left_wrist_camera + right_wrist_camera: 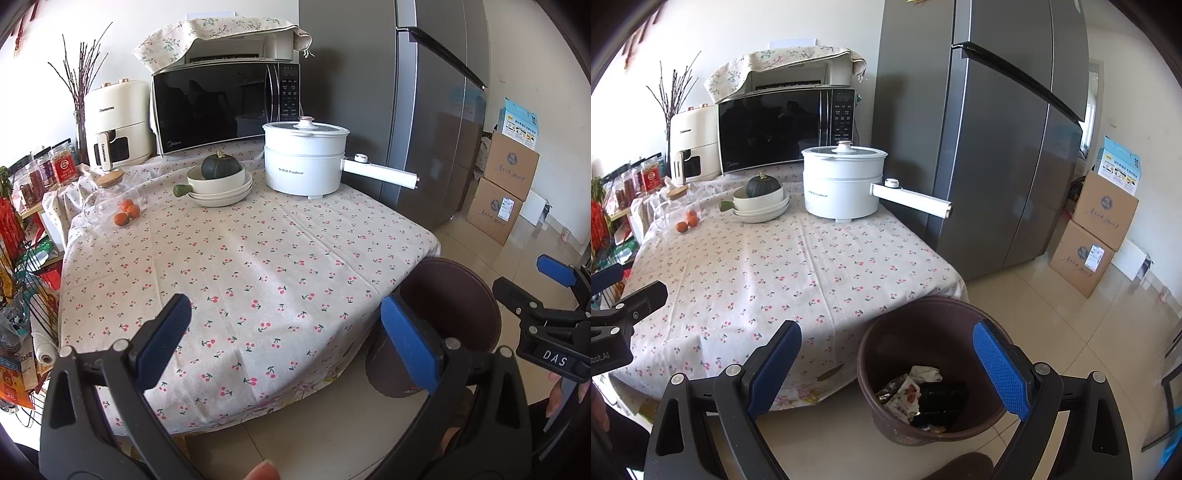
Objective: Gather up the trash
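Observation:
A dark brown trash bin (886, 343) stands on the floor at the table's near right corner. Inside it lie crumpled wrappers (908, 391) and dark packets. My right gripper (886, 369) hangs open above the bin's near side, nothing between its blue pads. My left gripper (288, 339) is open too, over the near edge of the cherry-print tablecloth (258, 258), empty. In the left wrist view the bin (461, 295) shows behind the right finger, and the right gripper (546, 291) appears at the far right edge.
At the table's back stand a white electric pot (306, 158) with a long handle, stacked bowls holding a green squash (216, 166), oranges (127, 214), a glass jar, a microwave (225, 107) and an air fryer. A grey fridge (990, 147) and cardboard boxes (1097, 232) are right.

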Action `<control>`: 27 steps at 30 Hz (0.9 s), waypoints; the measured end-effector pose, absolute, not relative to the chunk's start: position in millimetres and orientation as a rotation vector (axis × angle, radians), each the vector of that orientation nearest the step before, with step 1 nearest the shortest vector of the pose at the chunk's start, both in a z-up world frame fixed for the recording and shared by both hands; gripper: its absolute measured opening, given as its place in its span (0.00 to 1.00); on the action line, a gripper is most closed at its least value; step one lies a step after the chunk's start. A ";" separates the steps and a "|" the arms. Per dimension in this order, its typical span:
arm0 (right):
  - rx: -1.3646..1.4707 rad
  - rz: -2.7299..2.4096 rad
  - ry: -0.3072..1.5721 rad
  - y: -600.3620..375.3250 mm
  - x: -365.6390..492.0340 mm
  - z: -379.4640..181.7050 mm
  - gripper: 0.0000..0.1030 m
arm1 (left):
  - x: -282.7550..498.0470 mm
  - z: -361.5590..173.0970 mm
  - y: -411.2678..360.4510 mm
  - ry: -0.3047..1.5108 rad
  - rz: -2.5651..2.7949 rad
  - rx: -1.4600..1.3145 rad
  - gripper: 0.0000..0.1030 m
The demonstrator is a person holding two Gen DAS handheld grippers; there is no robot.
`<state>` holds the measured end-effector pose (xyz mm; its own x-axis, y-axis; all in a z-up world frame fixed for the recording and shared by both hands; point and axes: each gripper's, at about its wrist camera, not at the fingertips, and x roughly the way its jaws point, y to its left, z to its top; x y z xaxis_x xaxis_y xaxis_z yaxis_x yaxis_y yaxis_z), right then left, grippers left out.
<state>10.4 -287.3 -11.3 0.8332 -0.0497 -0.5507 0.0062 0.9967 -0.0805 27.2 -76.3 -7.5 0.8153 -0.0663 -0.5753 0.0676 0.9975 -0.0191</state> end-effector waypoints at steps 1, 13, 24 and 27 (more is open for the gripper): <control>-0.075 -0.029 0.586 -287.4 10.6 -11.4 0.93 | 27.2 -8.0 -76.6 0.616 -0.072 0.003 0.99; -0.062 -0.026 0.587 -287.5 10.1 -11.4 0.93 | 27.3 -9.0 -77.3 0.627 -0.077 -0.002 0.99; -0.059 -0.024 0.592 -287.4 10.4 -11.9 0.93 | 27.5 -9.3 -76.9 0.629 -0.079 -0.003 0.99; -0.059 -0.023 0.592 -287.6 10.4 -11.8 0.93 | 27.4 -9.4 -77.3 0.629 -0.080 -0.002 0.99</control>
